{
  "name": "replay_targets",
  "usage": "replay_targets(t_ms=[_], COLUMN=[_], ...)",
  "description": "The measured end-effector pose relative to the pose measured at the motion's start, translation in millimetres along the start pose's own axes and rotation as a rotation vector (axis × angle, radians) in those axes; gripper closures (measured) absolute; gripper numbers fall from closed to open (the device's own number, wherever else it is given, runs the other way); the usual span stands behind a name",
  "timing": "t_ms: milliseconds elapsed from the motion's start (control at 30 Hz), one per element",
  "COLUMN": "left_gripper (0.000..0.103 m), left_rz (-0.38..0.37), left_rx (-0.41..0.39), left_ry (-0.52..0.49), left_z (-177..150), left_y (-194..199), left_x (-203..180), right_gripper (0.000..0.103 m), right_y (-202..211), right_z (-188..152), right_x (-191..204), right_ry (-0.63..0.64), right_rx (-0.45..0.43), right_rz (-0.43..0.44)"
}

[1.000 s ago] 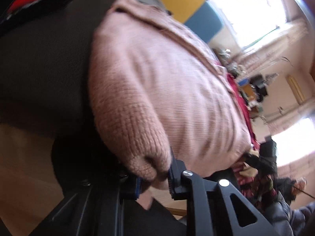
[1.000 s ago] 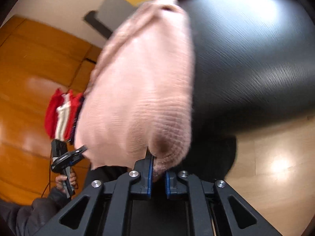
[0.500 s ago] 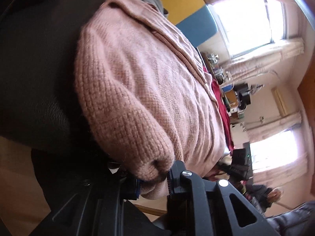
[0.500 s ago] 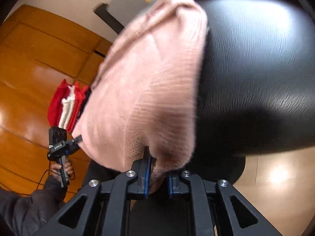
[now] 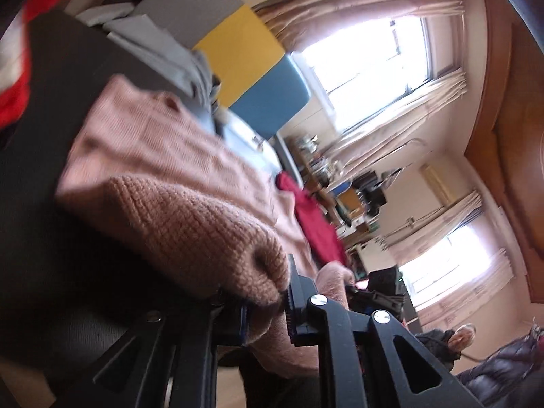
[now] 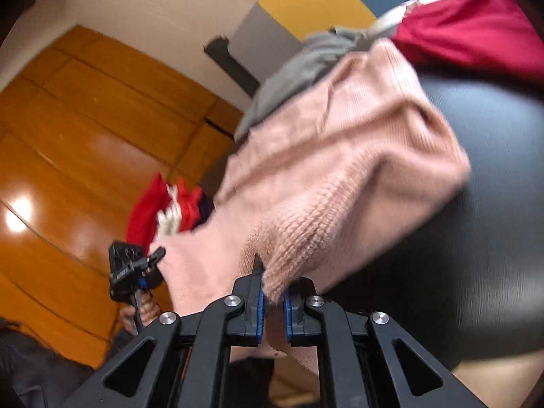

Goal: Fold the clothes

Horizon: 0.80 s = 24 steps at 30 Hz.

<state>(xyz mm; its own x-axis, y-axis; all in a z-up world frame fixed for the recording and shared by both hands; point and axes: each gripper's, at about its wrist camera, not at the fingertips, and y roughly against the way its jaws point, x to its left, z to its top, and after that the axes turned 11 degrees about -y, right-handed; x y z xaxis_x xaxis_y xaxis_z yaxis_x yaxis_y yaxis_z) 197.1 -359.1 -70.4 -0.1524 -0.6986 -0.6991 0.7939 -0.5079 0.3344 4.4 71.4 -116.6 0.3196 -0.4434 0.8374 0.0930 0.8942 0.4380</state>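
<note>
A pink knitted sweater [image 5: 176,183] lies over a black round table [image 5: 40,156], doubled into a thick fold. My left gripper [image 5: 267,309] is shut on one near corner of it, the knit bunched between the blue pads. In the right wrist view the same pink sweater [image 6: 340,170] stretches away over the black table [image 6: 476,238], and my right gripper [image 6: 272,309] is shut on its other near corner. The left gripper [image 6: 136,268] shows there too, at the sweater's left edge, held in a hand.
A dark red garment [image 6: 476,23] and a grey garment [image 6: 299,68] lie at the table's far side. A red and white garment [image 6: 163,210] lies at the left. A seated person [image 5: 459,340] is in the room behind, near bright windows. Wooden wall panels [image 6: 85,136] are on the left.
Both grippers have carried the sweater's near edge forward and lower, so the hanging panel has collapsed into a thicker fold on the table. Both views have tilted; the grey and red garments now show.
</note>
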Motion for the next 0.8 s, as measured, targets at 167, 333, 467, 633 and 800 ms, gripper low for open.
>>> replay_targets(t_ms=[167,333,467,633,800], left_gripper=[0.088,0.088,0.089,0.090,0.090], left_rz=[-0.017,0.066,0.116,0.141,0.138], left_rx=[-0.047,-0.029,0.026,0.090,0.115], left_ry=[0.077,0.223,0.287,0.221,0.238], left_z=[41.5,65.7,55.2,29.2,-2.6], left_y=[-33.3,-75.6,-98.8,-86.1,-56.7], left_x=[35.1,99.3,132.8,118.4,99.0], right_gripper=[0.094,0.094,0.096,0.097,0.097], right_y=[-30.5,-66.2,-90.6,-79.0,-53.7], right_z=[47.6,95.4,127.9,106.4,63.1], right_x=[-9.4,-28.9,-43.8,-40.6,-30.9], right_ry=[-0.040,-0.097,-0.135,-0.050,-0.012], right_rx=[-0.027,-0.029,-0.034,-0.017,0.016], right_rz=[-0.023,-0.071,-0.094,-0.085,-0.095])
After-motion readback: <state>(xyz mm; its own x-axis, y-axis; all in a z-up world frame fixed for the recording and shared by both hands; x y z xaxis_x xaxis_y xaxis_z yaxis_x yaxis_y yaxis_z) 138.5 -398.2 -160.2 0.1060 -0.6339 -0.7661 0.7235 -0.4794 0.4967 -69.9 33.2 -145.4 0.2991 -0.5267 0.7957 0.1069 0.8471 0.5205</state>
